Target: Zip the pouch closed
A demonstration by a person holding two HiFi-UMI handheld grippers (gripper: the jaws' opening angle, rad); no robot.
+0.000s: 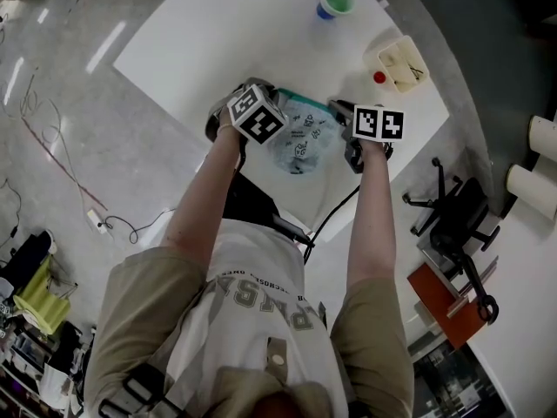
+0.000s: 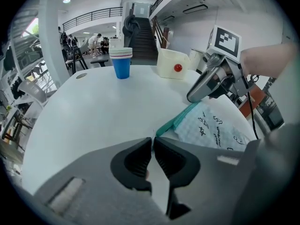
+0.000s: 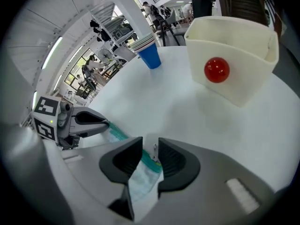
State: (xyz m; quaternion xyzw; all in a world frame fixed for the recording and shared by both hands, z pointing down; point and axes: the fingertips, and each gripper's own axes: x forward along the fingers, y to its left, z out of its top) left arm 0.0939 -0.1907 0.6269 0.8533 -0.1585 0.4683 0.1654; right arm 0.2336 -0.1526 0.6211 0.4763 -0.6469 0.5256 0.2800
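Observation:
A clear pouch [image 1: 300,142] with black print and a teal zipper [image 2: 176,121] lies on the white table [image 1: 218,33]. My left gripper [image 2: 153,142] is shut on the pouch's near corner, where the teal zipper ends. Seen from the right gripper view, its fingers [image 3: 101,122] sit at that far end of the zipper. My right gripper [image 3: 150,144] stands open over the other end. The small metal zipper pull [image 3: 153,150] and the teal band lie in the gap, and the pads do not press on them. Pouch fabric [image 3: 140,182] hangs below the jaws.
A stack of blue cups [image 1: 333,3] stands at the table's far side. To the right of the cups is a white box with a red dot [image 3: 234,64]. An office chair [image 1: 457,216] stands off the table's right edge. A black cable [image 1: 335,212] trails from the right gripper.

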